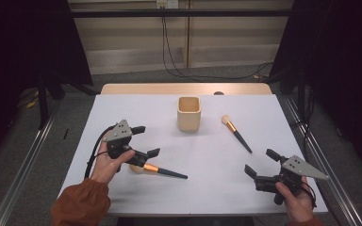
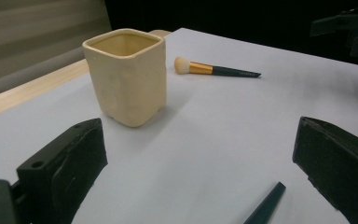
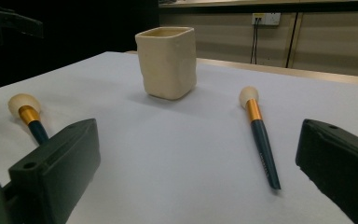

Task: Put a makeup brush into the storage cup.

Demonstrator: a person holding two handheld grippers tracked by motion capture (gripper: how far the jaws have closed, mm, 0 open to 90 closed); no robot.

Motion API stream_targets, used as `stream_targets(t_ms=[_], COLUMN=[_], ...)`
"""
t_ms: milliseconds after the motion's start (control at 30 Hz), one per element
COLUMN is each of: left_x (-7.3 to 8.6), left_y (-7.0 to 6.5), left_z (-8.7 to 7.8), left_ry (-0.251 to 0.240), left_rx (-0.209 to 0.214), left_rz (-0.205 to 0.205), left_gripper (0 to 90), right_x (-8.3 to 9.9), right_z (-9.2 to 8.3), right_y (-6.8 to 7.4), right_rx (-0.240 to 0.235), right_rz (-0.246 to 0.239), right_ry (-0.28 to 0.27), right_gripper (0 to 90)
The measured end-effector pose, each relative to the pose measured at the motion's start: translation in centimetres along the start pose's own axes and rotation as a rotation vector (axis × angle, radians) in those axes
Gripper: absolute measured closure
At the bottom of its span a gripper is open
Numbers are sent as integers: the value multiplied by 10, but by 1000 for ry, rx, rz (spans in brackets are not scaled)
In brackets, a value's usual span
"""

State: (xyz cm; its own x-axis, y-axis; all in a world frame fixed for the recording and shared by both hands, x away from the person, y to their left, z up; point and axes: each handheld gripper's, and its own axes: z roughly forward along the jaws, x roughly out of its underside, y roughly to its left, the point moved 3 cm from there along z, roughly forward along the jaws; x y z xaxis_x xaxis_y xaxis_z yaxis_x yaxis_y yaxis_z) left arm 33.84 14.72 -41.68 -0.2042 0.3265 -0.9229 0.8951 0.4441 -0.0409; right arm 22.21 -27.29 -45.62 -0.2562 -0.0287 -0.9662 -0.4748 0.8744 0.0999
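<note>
Jaws of both grippers stand spread wide, with nothing between them. Left gripper [image 1: 139, 140] hovers over the near-left part of the white table [image 1: 207, 183]; right gripper [image 1: 259, 164] sits low at the near-right corner, well apart from the other.

Items under handling: two makeup brushes with dark slim handles, gold ferrules and pale rounded bristle heads. The near brush [image 1: 158, 170] lies flat just beside and below the left gripper, head toward the person's left hand [image 1: 107, 165], handle tip [image 2: 265, 205] showing between that gripper's jaws. The far brush [image 1: 236, 133] lies flat right of the cream square ceramic cup [image 1: 189, 113], handle pointing toward the right gripper. The cup stands upright mid-table, apparently empty.

Handling assessment: brushes judged light and stiff along the handle, soft at the head; the smooth tapered handle may slip or roll. Best hold is likely mid-handle just behind the ferrule, clear of the bristles. The cup is judged rigid, breakable and liable to tip if knocked.

Pose: left hand grips its tool from behind, wrist angled so the jaws point toward the cup. Right hand [image 1: 296, 200] holds its tool from below, jaws aimed up-table at the far brush.
</note>
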Motion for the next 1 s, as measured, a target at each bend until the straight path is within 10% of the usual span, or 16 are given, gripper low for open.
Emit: stream_targets(t_ms=[1000], left_x=[6], left_y=[4], left_z=[17], left_ry=[435], left_rx=[136], left_rz=[110], left_gripper=[52], right_x=[1], right_z=[0], right_y=[1], right_rx=[-5], right_rz=[2], right_ry=[10], right_gripper=[0])
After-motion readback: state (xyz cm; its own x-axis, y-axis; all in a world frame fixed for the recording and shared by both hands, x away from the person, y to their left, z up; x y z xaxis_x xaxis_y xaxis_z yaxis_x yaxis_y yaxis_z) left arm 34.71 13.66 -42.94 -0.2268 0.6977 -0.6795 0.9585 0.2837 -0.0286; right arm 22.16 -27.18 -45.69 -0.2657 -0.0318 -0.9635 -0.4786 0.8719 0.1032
